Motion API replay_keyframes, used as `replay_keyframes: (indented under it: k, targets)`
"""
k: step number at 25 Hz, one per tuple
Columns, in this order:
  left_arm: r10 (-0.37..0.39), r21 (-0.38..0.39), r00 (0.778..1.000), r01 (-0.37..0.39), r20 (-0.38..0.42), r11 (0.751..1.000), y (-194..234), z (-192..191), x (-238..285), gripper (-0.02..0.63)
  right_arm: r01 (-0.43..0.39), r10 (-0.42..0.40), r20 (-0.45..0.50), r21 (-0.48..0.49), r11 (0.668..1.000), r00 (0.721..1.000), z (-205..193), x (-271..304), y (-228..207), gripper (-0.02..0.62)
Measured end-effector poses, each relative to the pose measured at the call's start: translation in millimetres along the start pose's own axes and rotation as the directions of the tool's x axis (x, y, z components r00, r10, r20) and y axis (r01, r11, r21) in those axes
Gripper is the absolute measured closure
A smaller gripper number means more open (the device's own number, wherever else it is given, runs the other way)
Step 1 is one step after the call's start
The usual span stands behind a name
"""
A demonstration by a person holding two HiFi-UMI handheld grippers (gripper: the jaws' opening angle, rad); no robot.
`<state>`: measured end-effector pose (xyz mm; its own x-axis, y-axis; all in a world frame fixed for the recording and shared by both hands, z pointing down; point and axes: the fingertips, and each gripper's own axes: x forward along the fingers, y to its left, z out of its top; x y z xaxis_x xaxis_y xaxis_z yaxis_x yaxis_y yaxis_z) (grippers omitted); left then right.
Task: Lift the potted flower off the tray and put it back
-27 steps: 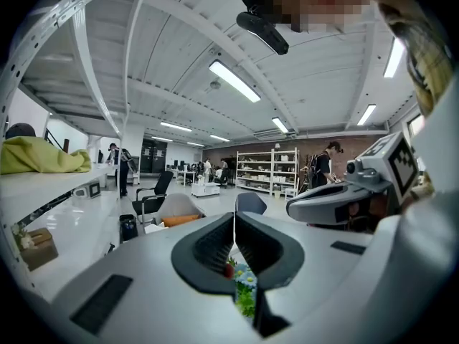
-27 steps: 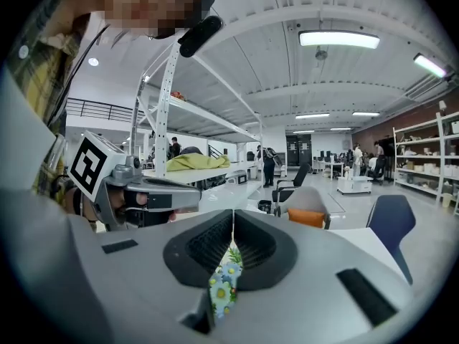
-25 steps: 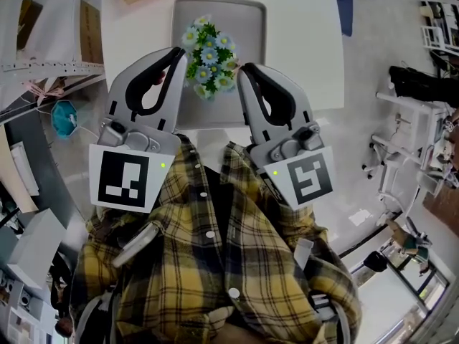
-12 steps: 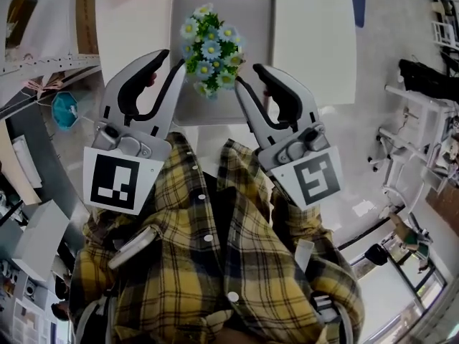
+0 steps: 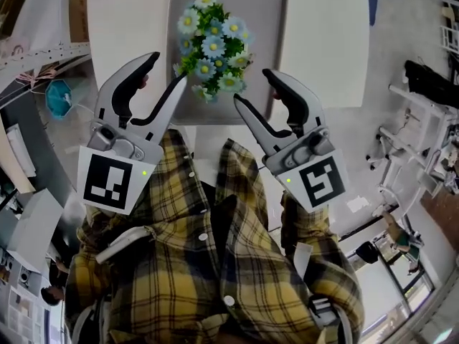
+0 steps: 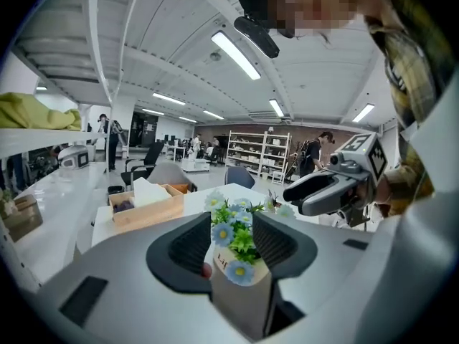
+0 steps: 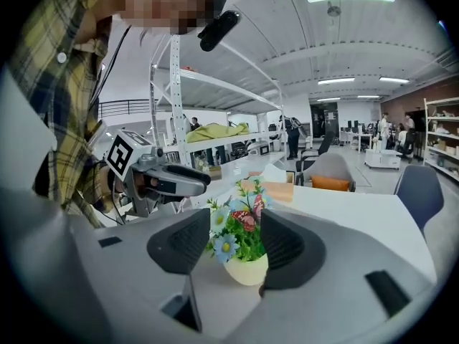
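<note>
Left gripper and right gripper: jaws just opening, apart, nothing clamped; potted flower stood on tray, between grippers.

Two grippers; one potted flower; one tray; one wooden box

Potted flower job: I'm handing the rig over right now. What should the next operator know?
Left gripper: open, jaws have just been opening, nothing between them.
Right gripper: the same.
Both flank the potted flower at the near edge of the tray.
The flower stands upright on the tray, ungripped.
Done: no grip or lift to be seen yet.
Left: grip it, lift it, set it back on the tray.
</note>
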<state>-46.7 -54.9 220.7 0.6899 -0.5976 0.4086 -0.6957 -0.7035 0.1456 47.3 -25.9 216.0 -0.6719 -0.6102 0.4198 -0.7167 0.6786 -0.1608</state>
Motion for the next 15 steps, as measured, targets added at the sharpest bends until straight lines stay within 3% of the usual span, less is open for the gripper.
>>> replay_keyframes:
  k: [7,12,15]
  targets:
    - [-0.029,-0.002,0.998,0.029,-0.052,1.000,-2,-33,7,0.385,-0.068,0.067,-0.075,-0.011,0.998,0.995,-36,12,1,0.351]
    - [-0.126,0.118,0.985,0.140,-0.119,0.983,-9,-59,12,0.342,-0.090,0.089,-0.106,-0.007,0.996,0.990,-60,24,-7,0.324]
    - [-0.153,0.100,0.978,0.168,-0.141,0.981,-8,-74,18,0.334,-0.131,0.128,-0.124,-0.019,0.991,0.984,-73,30,-9,0.306]
